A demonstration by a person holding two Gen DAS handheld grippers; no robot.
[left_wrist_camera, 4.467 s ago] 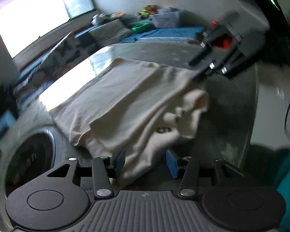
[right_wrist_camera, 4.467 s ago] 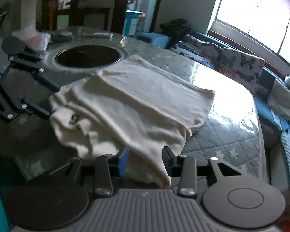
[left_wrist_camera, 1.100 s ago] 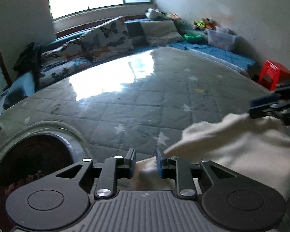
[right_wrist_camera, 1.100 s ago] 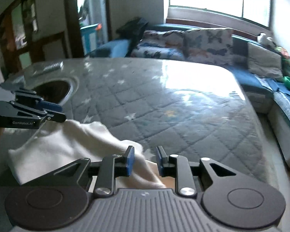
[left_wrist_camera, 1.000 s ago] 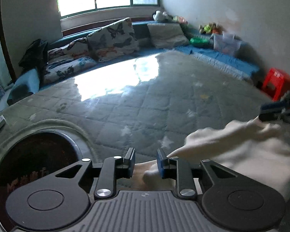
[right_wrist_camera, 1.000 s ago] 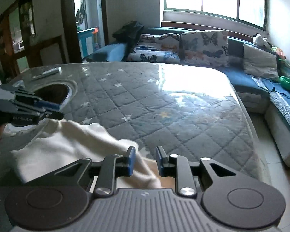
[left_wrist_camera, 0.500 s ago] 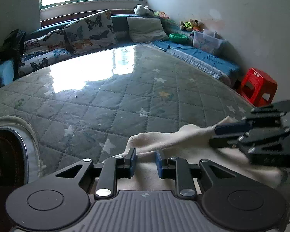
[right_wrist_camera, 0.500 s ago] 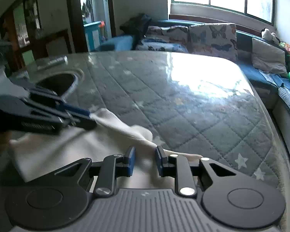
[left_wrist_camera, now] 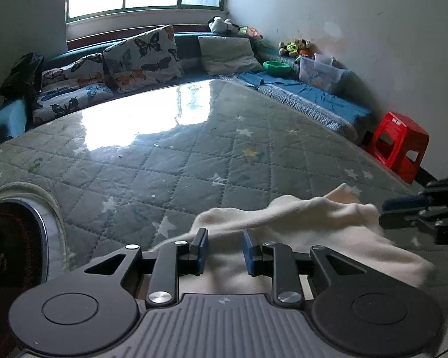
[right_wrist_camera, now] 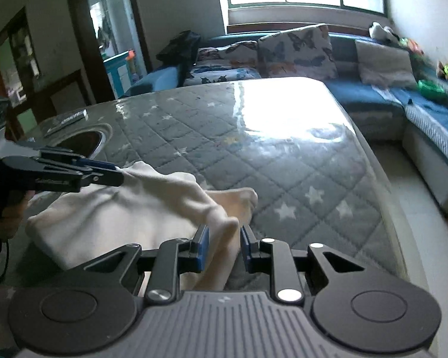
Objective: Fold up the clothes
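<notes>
cream garment (left_wrist_camera: 298, 223), grey star-quilted mattress (left_wrist_camera: 194, 149)

My left gripper (left_wrist_camera: 223, 250) is matt black plastic with small shiny metal screw heads, its base ribbed grey and rubbery-looking, its pads (left_wrist_camera: 248, 252) smooth blue. My right gripper (right_wrist_camera: 221, 249) looks the same. The cream garment (left_wrist_camera: 307, 226) is soft, matt knit cloth – slightly fuzzy, creased in loose folds. The table cover (left_wrist_camera: 176, 161) is grey quilted cloth with stitched diamonds and stars, under a clear glossy film that mirrors the window. The round opening (left_wrist_camera: 41, 229) has a polished metal rim. The stool (left_wrist_camera: 397, 146) is glossy red plastic – the butterfly cushions (left_wrist_camera: 143, 55) are printed matt cloth
</notes>
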